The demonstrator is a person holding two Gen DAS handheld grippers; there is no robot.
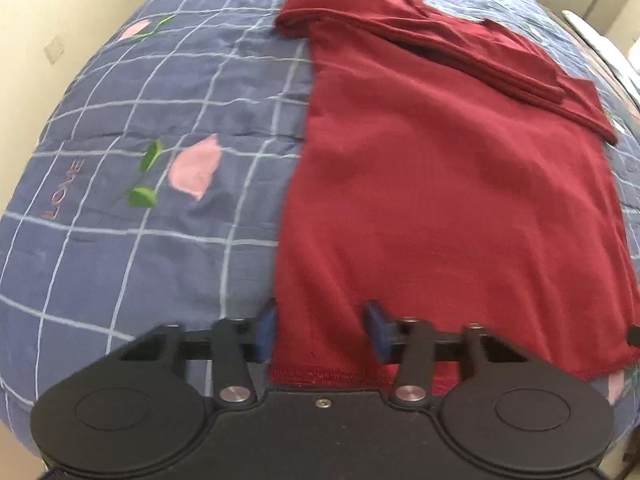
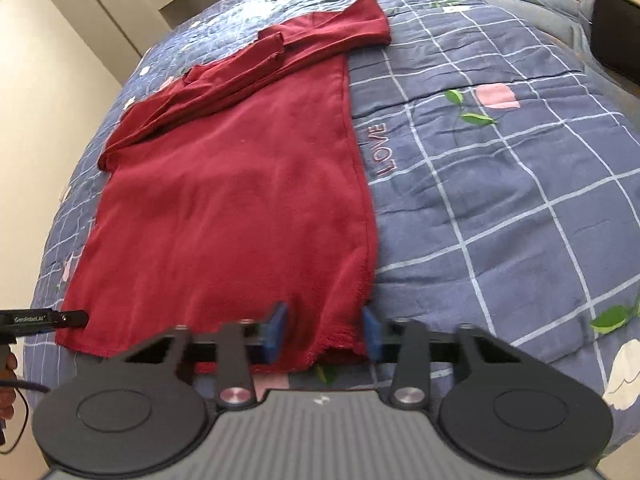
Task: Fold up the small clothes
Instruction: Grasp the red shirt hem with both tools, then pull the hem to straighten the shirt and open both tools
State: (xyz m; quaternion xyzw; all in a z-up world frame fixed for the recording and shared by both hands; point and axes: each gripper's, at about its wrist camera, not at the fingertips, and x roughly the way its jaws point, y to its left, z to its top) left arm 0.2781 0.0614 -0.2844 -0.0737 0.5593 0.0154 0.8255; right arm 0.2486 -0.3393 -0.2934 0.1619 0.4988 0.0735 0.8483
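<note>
A dark red long-sleeved shirt (image 1: 440, 168) lies flat on a blue checked bedspread (image 1: 140, 240), sleeves folded across its far end. My left gripper (image 1: 320, 332) is open, its jaws astride the shirt's near left hem corner. In the right wrist view the same shirt (image 2: 240, 200) lies ahead, and my right gripper (image 2: 324, 330) is open, its jaws astride the near right hem corner. The left gripper's tip (image 2: 68, 318) shows at the shirt's other hem corner.
The bedspread (image 2: 500, 220) has pink flowers, green leaves and the word LOVE stitched on it. Cream walls (image 1: 40, 20) stand beyond the bed on the left. A dark object (image 2: 616, 36) sits at the far right edge.
</note>
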